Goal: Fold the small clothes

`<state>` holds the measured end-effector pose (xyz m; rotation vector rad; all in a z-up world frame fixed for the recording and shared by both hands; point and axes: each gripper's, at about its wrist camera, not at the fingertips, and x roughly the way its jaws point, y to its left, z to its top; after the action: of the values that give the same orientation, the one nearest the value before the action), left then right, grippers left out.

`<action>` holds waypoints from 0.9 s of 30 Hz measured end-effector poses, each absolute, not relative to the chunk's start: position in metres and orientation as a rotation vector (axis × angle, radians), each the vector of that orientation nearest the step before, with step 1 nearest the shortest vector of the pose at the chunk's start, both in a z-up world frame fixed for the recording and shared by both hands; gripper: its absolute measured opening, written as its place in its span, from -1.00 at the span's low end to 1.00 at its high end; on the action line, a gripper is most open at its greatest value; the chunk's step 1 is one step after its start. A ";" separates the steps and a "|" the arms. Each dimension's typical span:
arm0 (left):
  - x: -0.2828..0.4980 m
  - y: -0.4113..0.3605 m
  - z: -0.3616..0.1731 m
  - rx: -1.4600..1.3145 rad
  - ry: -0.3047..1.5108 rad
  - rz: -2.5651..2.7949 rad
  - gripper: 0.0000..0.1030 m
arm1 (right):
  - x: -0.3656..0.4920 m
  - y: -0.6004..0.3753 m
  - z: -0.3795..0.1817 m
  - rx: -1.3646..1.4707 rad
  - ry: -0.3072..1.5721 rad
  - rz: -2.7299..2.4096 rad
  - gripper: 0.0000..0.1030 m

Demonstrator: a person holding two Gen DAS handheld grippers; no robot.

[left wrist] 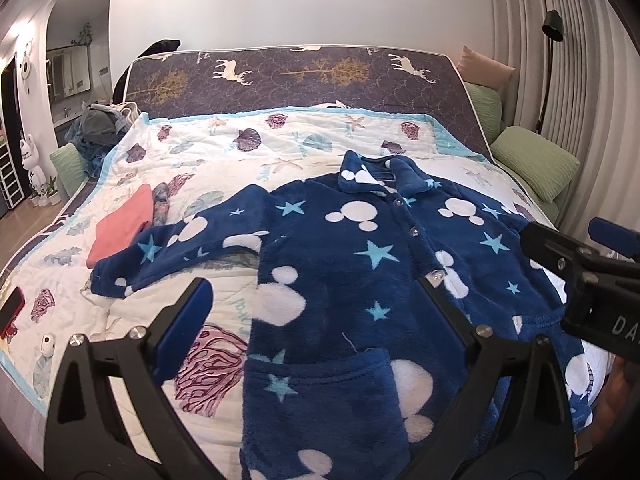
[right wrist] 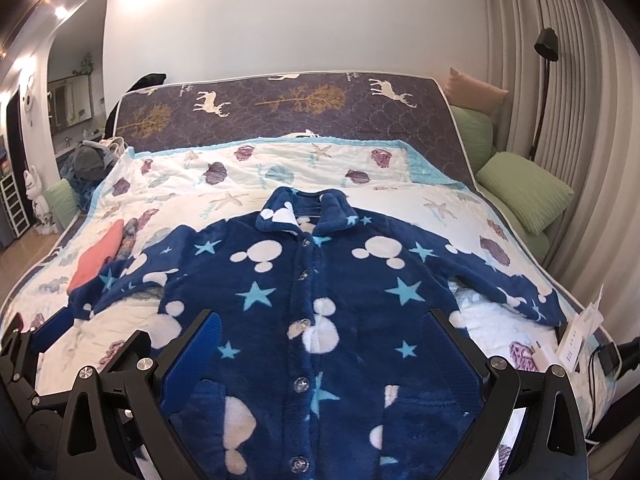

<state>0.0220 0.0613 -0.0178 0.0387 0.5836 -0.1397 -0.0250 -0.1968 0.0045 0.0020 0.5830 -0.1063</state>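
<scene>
Two grippers hover with jaws wide and empty over the near edge of the bed. On its quilt we find the blue fleece top laid flat, front up, buttoned, both sleeves spread. For a clean fold, we would have the left gripper and the right gripper each pinch a sleeve cuff and carry it across the chest, keeping the fabric taut. Only the right wrist view shows the right sleeve whole; the left wrist view shows the folded coral garment more clearly, apparently touching the left cuff.
</scene>
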 end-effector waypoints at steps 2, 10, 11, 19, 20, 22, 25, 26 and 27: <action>0.023 0.064 -0.018 0.036 0.586 -0.132 0.90 | -0.024 -0.193 0.005 -0.002 0.583 -0.103 0.97; 0.027 0.080 -0.016 0.031 0.577 -0.104 0.90 | -0.020 -0.186 0.005 -0.006 0.581 -0.098 0.97; 0.028 0.083 -0.016 0.027 0.577 -0.099 0.90 | -0.019 -0.184 0.006 -0.007 0.582 -0.096 0.97; 0.034 0.105 -0.017 0.004 0.581 -0.081 0.90 | -0.009 -0.164 0.008 -0.026 0.575 -0.085 0.97; 0.034 0.107 -0.018 0.005 0.585 -0.080 0.90 | -0.008 -0.162 0.008 -0.028 0.576 -0.083 0.97; 0.036 0.110 -0.018 0.004 0.591 -0.077 0.90 | -0.006 -0.158 0.007 -0.025 0.582 -0.073 0.97; 0.039 0.115 -0.019 0.002 0.599 -0.072 0.90 | -0.004 -0.153 0.008 -0.021 0.591 -0.053 0.97; 0.040 0.117 -0.019 0.001 0.601 -0.070 0.90 | -0.003 -0.151 0.008 -0.023 0.591 -0.046 0.97; 0.041 0.118 -0.019 0.001 0.604 -0.068 0.90 | -0.002 -0.148 0.008 -0.026 0.590 -0.039 0.97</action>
<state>0.0414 0.1180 -0.0194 0.0007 0.6035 -0.0684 -0.0019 -0.1480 0.0084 -0.0259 0.5903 -0.0388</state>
